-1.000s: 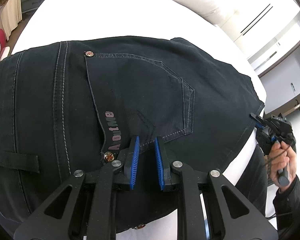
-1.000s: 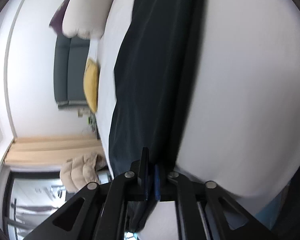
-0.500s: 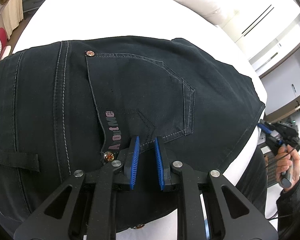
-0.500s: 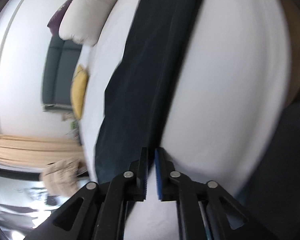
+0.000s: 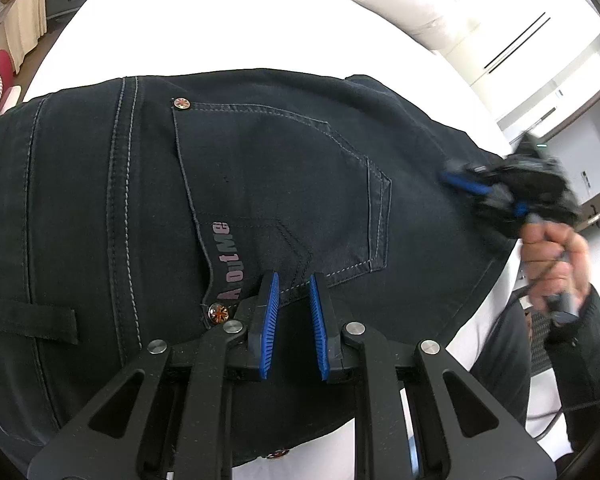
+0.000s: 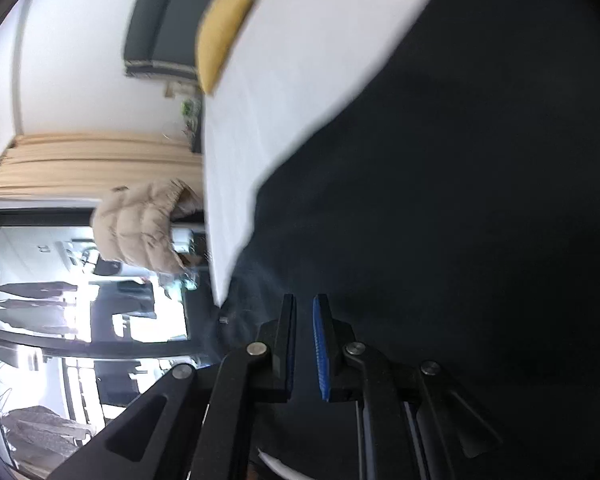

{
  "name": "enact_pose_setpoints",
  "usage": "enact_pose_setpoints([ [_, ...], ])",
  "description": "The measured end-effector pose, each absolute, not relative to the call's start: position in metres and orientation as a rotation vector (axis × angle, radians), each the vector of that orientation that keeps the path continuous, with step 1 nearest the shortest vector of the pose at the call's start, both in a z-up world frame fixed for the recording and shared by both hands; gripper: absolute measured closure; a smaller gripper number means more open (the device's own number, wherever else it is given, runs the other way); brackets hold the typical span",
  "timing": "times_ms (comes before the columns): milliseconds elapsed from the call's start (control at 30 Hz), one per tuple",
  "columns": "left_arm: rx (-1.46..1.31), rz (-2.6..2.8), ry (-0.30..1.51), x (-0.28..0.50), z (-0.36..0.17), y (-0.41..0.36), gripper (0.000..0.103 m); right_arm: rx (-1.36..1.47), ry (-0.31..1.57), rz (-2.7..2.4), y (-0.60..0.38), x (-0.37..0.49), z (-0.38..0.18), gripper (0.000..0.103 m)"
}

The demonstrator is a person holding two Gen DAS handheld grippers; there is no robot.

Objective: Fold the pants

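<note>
White smooth bed (image 5: 188,32), dark stitched denim pants (image 5: 260,184) flat, left hand-held gripper (image 5: 292,292) spread, right hand-held gripper (image 6: 303,320) spread

The right gripper (image 5: 496,190) is motion-blurred. The pants (image 5: 260,184) run past the left edge; in the right wrist view their surface is blurred.

Bright, even daylight in the left wrist view; white bed (image 5: 204,28) blown out toward the upper frame, dark pants (image 5: 284,184) crisp, stitching sharp. Motion blur on the right gripper (image 5: 466,184) and hand (image 5: 552,256) at right edge. Strong fisheye bending and black vignette at corners. Right wrist view rotated sideways, smeared overall; pants (image 6: 460,200) a near-featureless dark mass, window (image 6: 60,300) at lower left glaring, overexposed
</note>
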State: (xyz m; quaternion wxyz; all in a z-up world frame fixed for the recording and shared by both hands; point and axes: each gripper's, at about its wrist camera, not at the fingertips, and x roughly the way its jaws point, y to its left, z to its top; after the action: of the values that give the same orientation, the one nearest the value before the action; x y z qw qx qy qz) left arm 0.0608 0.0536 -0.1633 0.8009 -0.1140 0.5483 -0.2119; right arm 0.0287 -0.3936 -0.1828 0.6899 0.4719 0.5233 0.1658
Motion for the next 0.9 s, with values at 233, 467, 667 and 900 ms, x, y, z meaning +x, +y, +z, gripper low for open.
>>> enact_pose_setpoints([
  [233,-0.217,-0.452,1.184,0.065,-0.162,0.045,0.087,1.174,0.947,0.123,-0.512,0.017,-0.197,0.103],
  [467,-0.218,-0.441,1.189,0.07,-0.161,0.038,0.087,1.236,0.7,-0.241,-0.678,-0.005,-0.185,0.103],
  [667,-0.242,-0.44,1.174,0.069,-0.159,0.043,0.087,1.139,0.582,-0.457,-0.718,-0.031,-0.129,0.096],
  [900,-0.181,-0.434,1.146,0.07,-0.108,0.026,0.087,1.051,0.833,0.131,-0.53,-0.016,-0.131,0.097],
])
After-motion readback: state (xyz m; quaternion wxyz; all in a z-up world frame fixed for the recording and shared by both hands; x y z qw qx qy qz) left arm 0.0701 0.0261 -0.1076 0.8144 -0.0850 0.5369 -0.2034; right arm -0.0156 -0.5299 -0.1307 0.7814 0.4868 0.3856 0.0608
